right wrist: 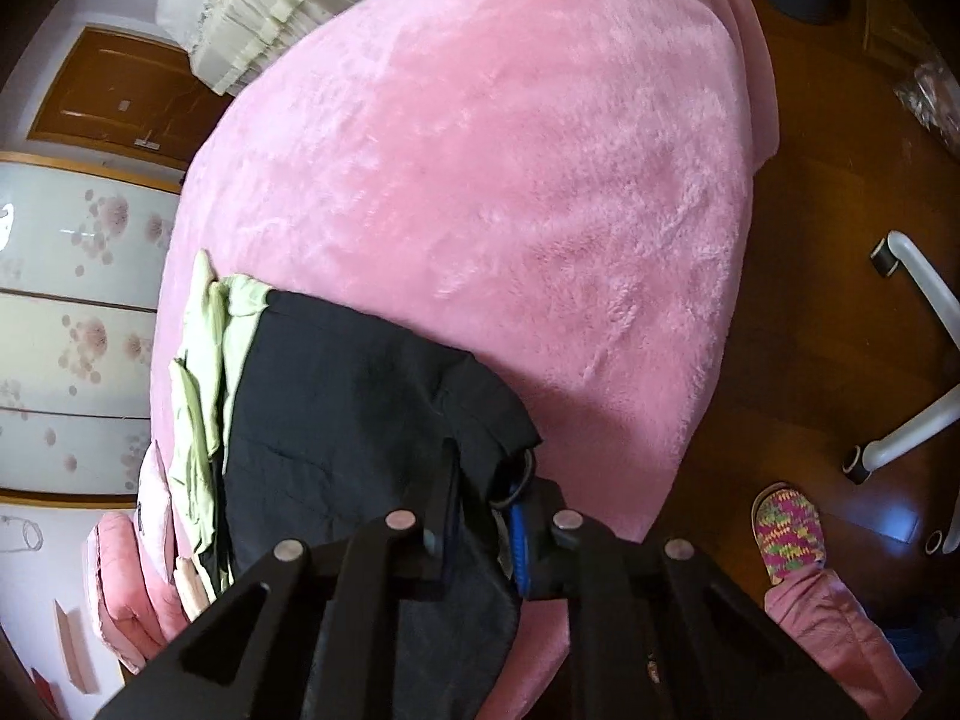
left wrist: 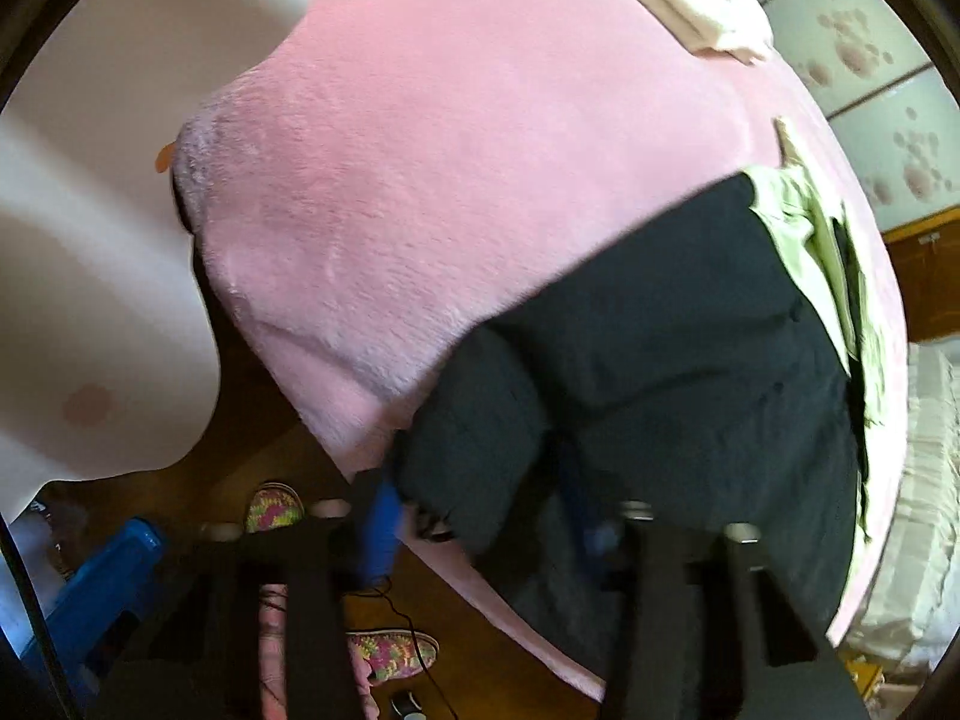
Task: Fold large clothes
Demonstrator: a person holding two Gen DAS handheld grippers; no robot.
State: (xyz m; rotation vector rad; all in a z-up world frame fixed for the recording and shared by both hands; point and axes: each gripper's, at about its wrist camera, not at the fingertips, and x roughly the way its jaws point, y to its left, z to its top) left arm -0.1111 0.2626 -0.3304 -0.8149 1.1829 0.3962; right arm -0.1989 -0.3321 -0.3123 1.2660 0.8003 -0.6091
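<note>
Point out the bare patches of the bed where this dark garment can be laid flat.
Free: the wide pink blanket beyond the black garment, up to the cream bedding. Crowded: the strip beside the garment, where green clothes lie, and the near edge under both grippers.

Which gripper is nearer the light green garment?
Cannot tell: the left gripper and right gripper each grip the black garment, with the green garment beyond it.

We see a plush, fuzzy pink blanket (right wrist: 510, 192); on it, at six o'clock, a matt black woven-cloth garment (right wrist: 336, 420). At three o'clock the brown wooden floor (right wrist: 828, 324) shines glossy.
</note>
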